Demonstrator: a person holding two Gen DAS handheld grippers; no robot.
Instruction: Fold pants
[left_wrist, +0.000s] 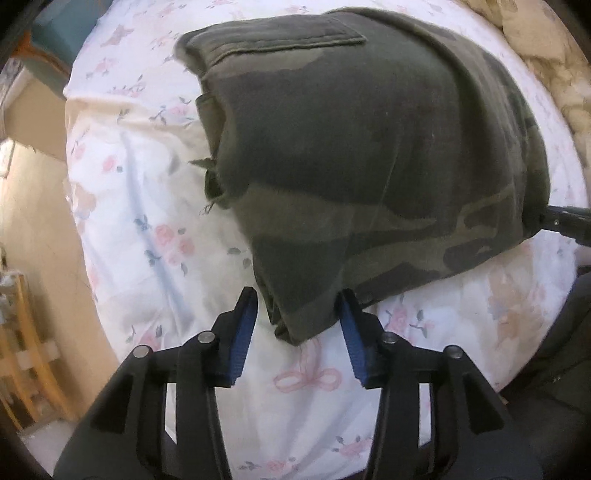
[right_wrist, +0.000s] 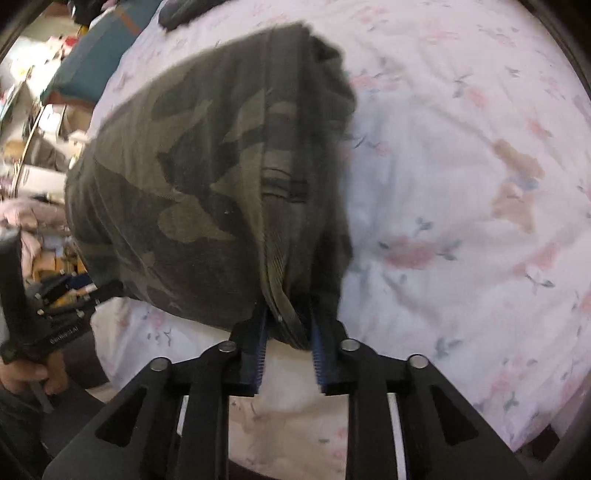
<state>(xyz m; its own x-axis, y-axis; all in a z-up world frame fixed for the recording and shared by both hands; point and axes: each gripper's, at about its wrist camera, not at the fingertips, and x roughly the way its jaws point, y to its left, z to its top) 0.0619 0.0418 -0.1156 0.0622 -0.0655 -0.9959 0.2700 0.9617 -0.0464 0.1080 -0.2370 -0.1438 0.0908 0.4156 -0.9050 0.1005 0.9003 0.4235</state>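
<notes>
Folded camouflage pants (left_wrist: 369, 158) lie on a floral bedsheet (left_wrist: 147, 221). My left gripper (left_wrist: 298, 299) points down over the near corner of the pants. Its jaws stand apart with that corner between them: the left pad (left_wrist: 245, 325) is clear of the cloth and the right pad sits at the cloth's edge. In the right wrist view the pants (right_wrist: 177, 177) bunch into a thick fold that runs into my right gripper (right_wrist: 289, 308). That fold fills the narrow gap between both blue pads.
A beige blanket (left_wrist: 554, 74) lies at the bed's far right, a teal pillow (right_wrist: 96, 55) at the far left. A hand (right_wrist: 22, 373) holds the left gripper's handle. Cluttered floor and wooden furniture (left_wrist: 22, 350) lie beyond the bed's edge.
</notes>
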